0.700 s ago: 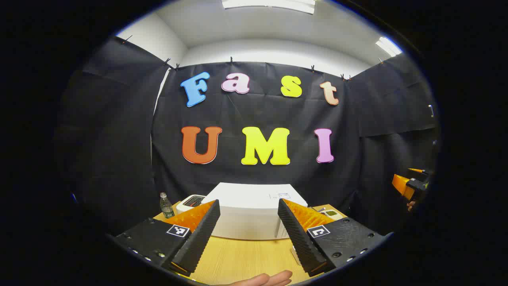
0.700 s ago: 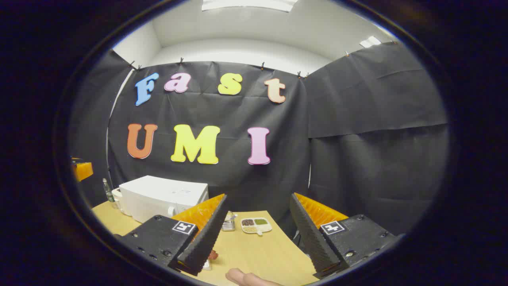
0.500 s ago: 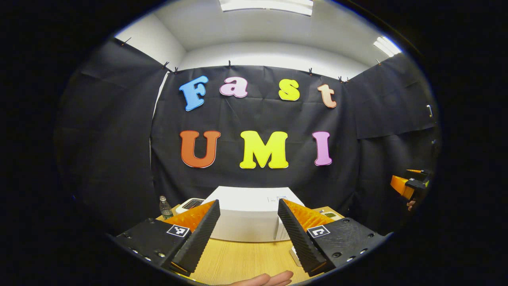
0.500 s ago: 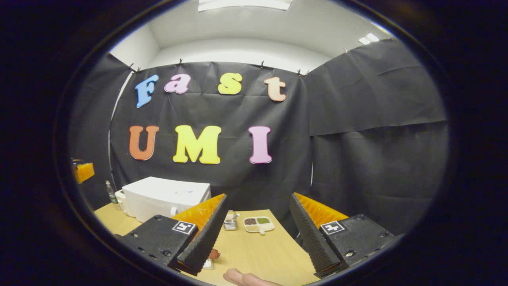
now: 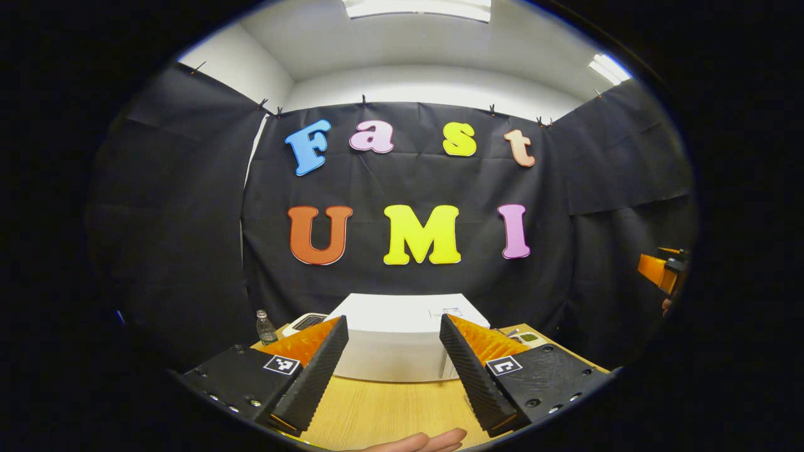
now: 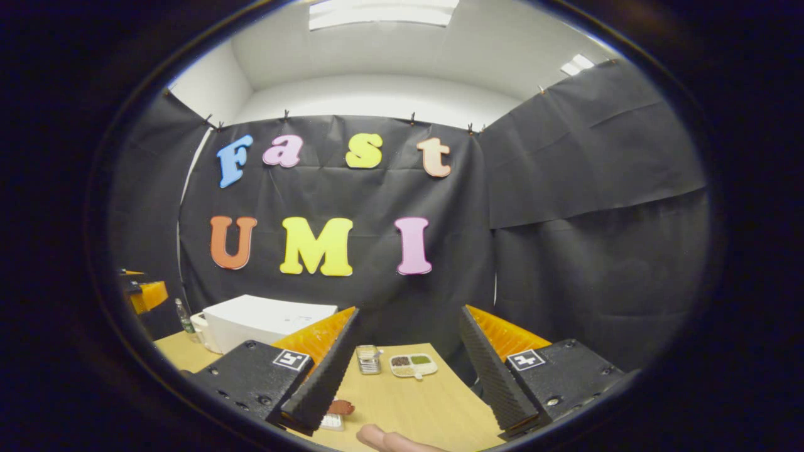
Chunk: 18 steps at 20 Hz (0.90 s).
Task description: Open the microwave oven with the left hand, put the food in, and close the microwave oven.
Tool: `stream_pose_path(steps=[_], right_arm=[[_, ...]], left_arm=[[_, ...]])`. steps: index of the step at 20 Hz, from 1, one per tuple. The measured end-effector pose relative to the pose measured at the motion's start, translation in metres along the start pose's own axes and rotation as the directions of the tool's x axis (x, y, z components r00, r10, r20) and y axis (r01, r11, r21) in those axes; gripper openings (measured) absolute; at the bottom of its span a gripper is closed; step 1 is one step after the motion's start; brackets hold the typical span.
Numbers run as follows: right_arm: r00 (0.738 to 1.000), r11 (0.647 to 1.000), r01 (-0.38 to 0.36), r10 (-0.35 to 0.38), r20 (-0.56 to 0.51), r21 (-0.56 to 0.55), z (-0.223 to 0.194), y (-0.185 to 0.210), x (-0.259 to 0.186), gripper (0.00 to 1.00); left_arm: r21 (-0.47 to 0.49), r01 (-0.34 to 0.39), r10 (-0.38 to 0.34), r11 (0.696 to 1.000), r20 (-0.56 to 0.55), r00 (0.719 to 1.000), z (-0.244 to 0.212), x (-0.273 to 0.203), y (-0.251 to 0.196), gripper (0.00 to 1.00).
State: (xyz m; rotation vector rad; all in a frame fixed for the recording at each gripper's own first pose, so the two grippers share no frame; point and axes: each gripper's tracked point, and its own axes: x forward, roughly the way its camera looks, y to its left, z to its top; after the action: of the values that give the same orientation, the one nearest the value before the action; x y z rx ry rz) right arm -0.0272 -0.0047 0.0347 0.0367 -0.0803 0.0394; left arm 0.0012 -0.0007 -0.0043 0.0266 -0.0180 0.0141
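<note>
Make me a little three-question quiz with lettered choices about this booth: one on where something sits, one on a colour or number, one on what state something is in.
1. Where does the small bottle stand?
A. On top of the microwave
B. On the table, left of the microwave
C. Between the left gripper's fingers

2. What colour is the microwave?
A. White
B. Red
C. Black

3. How does the left gripper stand?
A. Shut on the bottle
B. Shut on a plate
C. Open, holding nothing

Answers:
1 B: in the left gripper view the bottle stands on the wooden table beside the microwave's left side.
2 A: its top and front are plain white.
3 C: its two fingers stand wide apart, with bare table and the microwave seen between them.
</note>
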Motion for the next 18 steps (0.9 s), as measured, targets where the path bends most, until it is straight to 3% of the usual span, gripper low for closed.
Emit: stream_pose_path(steps=[5,11,18], right_arm=[[1.0,1.0,0.002,-0.002,0.005,-0.008,0.0,0.0,0.001,0.99],[1.0,1.0,0.009,-0.009,-0.02,-0.008,-0.009,-0.007,0.009,0.99],[1.0,1.0,-0.003,0.003,-0.027,0.021,-0.023,-0.022,0.012,0.99]], left_arm=[[-0.028,0.016,-0.016,0.999,-0.01,1.0,-0.006,0.007,-0.009,0.92],[-0.062,0.066,-0.068,0.996,-0.026,0.997,-0.033,0.049,-0.043,0.92],[-0.146,0.144,-0.165,0.979,-0.138,0.977,-0.121,0.128,-0.083,0.92]])
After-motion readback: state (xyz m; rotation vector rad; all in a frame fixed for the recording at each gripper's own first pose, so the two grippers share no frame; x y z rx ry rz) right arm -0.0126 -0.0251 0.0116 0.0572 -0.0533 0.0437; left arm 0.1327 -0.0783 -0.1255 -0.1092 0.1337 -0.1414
